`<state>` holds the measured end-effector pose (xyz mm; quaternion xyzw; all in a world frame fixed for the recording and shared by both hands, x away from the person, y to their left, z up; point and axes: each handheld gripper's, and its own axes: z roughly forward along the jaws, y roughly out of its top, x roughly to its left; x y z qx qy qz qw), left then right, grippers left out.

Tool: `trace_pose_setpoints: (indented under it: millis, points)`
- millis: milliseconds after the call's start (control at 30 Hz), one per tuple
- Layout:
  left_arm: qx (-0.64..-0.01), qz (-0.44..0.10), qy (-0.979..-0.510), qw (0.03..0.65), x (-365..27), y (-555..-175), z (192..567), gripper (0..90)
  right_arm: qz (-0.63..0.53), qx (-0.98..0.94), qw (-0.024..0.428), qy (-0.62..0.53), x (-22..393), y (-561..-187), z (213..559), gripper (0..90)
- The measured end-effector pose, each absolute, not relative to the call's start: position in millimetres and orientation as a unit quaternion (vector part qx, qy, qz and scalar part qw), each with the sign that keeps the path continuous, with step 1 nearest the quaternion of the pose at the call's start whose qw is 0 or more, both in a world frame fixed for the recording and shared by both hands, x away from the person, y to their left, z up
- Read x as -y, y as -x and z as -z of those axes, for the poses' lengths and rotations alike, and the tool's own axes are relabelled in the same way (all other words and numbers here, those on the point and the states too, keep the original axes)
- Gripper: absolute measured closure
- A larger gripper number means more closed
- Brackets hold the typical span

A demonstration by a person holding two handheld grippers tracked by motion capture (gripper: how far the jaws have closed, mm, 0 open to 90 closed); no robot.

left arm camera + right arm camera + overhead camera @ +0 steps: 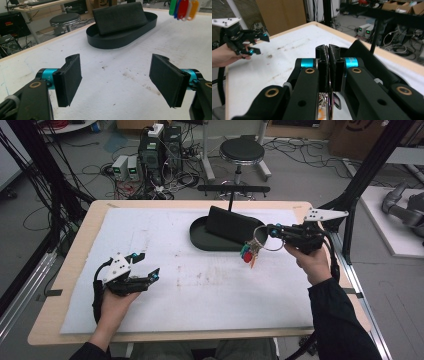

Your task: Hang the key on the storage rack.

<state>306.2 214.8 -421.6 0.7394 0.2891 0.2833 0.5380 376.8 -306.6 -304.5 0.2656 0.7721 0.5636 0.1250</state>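
Observation:
My right gripper [274, 231] hangs over the table's right side, shut on a metal key ring [262, 239] beside the black oval tray [200, 237]. A bunch of coloured tags [247, 254] dangles from the ring, clear of the mat. In the right gripper view the jaws [328, 51] are pressed together, with the thin ring [329, 105] running down between them. My left gripper [148, 266] rests at the left of the mat, open and holding nothing. In its own view the left gripper [117, 80] faces the tray [110, 41] and the tags [183, 8] at the top right.
A black rectangular block [232, 225] leans inside the tray. A white mat [150, 235] covers most of the wooden table. A black frame post [350, 200] rises at the right edge. A stool [242, 151] and cabled equipment stand beyond the far edge.

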Motion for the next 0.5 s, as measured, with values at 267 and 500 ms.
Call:
trace_pose_setpoints:
  millis: [267, 500]
  points:
    - [-0.29, -0.283, -0.739, 0.538, -216, -306, 422, 25.7, -0.562, -0.771, 0.152, -0.259, 301, -394, 284, 87.1]
    - [-0.292, -0.284, -0.738, 0.538, -218, -306, 422, 25.7, -0.558, -0.764, 0.169, -0.276, 303, -410, 278, 87.1]
